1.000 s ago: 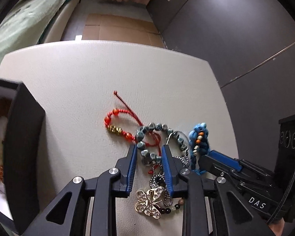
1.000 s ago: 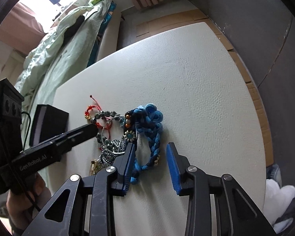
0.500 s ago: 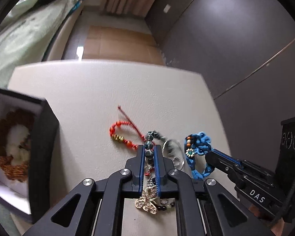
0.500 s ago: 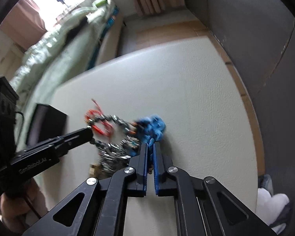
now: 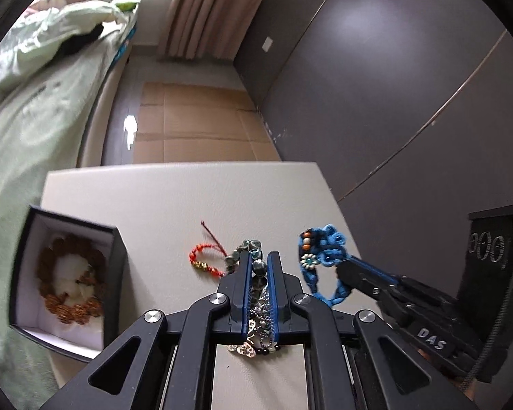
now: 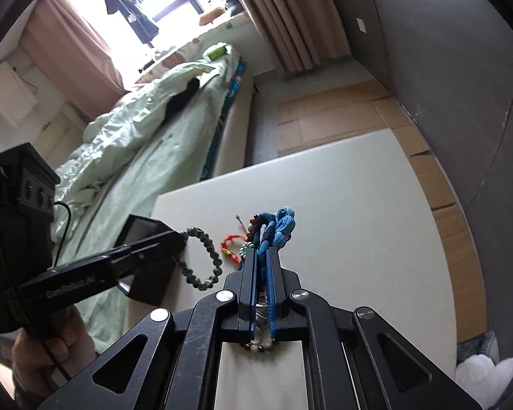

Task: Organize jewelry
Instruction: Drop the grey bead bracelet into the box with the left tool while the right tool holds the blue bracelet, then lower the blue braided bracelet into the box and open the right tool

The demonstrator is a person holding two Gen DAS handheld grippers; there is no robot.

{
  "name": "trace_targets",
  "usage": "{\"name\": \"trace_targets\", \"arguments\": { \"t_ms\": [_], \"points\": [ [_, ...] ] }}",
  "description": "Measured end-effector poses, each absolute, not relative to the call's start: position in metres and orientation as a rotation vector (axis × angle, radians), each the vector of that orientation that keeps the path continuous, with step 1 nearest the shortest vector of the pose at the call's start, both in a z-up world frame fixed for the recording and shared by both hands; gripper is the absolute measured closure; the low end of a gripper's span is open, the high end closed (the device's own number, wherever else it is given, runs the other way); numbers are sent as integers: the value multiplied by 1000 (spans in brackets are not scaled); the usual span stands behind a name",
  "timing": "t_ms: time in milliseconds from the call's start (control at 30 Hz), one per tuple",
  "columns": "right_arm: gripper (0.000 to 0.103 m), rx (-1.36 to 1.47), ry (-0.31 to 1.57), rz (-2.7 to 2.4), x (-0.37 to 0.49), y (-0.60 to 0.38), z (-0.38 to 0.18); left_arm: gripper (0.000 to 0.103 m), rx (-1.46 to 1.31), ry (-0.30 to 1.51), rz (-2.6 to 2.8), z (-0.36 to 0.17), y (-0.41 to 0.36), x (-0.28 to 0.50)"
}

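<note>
My left gripper (image 5: 259,256) is shut on a grey-green bead bracelet (image 5: 253,246), which hangs as a loop (image 6: 205,259) above the white table (image 5: 174,205). My right gripper (image 6: 262,253) is shut on a blue braided bracelet (image 6: 281,221) and holds it off the table, just right of the left gripper (image 6: 180,240). In the left wrist view the blue bracelet (image 5: 323,249) dangles from the right gripper (image 5: 342,267). A red cord bracelet (image 5: 205,263) lies on the table beyond both. A silver chain with a butterfly charm (image 5: 247,345) shows under my left fingers.
An open black box (image 5: 118,273) with a white lining holds a brown bead bracelet (image 5: 68,273) at the table's left edge. A bed with a green quilt (image 6: 130,130) runs along the left. Cardboard sheets (image 5: 195,130) cover the floor past the table. A hand (image 6: 48,345) grips the left handle.
Both grippers went from open to shut, left on the bead bracelet, right on the blue bracelet. Both then rose, lifting the two bracelets off the pile and apart.
</note>
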State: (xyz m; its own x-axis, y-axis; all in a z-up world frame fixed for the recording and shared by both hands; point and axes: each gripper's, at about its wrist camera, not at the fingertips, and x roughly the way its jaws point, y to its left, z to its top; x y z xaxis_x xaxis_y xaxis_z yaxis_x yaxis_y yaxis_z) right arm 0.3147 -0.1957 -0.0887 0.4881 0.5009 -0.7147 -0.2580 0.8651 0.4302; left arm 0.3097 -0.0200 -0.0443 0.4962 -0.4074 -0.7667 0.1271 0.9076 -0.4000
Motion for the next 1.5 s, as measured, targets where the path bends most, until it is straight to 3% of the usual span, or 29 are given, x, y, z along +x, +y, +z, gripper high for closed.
{"name": "trace_targets", "arguments": {
  "t_ms": [600, 1333, 1400, 1433, 1467, 1500],
  "points": [
    [97, 356, 817, 599, 307, -158, -58, 94, -236, 895, -207, 13, 46, 292],
    [97, 324, 847, 683, 301, -91, -64, 92, -390, 897, -75, -61, 116, 292],
    [97, 322, 854, 688, 302, -89, -66, 88, -406, 910, -83, -66, 117, 292],
    [97, 321, 858, 690, 302, -88, -67, 71, -408, 910, -84, -66, 117, 291],
    [97, 322, 861, 691, 303, -87, -67, 45, -415, 894, -87, -65, 119, 288],
    [97, 325, 866, 696, 303, -86, -68, 34, -423, 875, -86, -63, 120, 284]
  ]
}}
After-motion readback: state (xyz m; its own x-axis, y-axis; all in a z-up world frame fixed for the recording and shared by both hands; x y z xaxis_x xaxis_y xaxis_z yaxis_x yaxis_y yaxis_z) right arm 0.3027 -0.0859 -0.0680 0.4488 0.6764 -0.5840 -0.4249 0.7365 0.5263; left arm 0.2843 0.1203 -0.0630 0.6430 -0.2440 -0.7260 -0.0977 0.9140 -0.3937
